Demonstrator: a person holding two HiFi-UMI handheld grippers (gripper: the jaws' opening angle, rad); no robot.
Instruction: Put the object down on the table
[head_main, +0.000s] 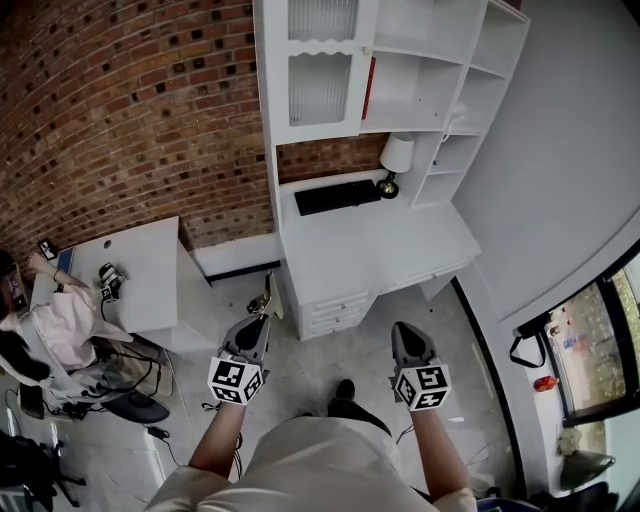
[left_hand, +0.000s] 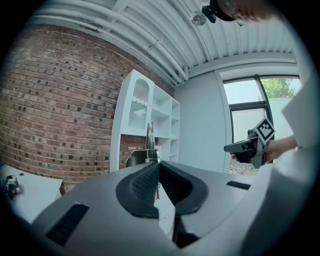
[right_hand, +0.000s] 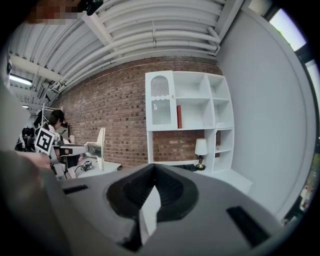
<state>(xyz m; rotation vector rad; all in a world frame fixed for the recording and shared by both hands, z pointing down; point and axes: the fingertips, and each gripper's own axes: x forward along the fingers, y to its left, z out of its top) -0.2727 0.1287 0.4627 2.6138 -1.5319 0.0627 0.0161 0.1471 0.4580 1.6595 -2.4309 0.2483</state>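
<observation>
Head view: left gripper (head_main: 262, 318) clamping flat pale object (head_main: 268, 298), sticking out beyond jaw tips, hanging above floor (head_main: 300, 372), short of white desk (head_main: 400, 255).
Left gripper view: object (left_hand: 150, 136) standing upright, edge-on between jaws.
Right gripper view: right gripper (right_hand: 152, 166) sitting clenched, empty.

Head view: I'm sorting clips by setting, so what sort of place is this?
Likely an office or study room: a white desk with shelves above, a keyboard and table lamp on it, against a brick wall.
</observation>
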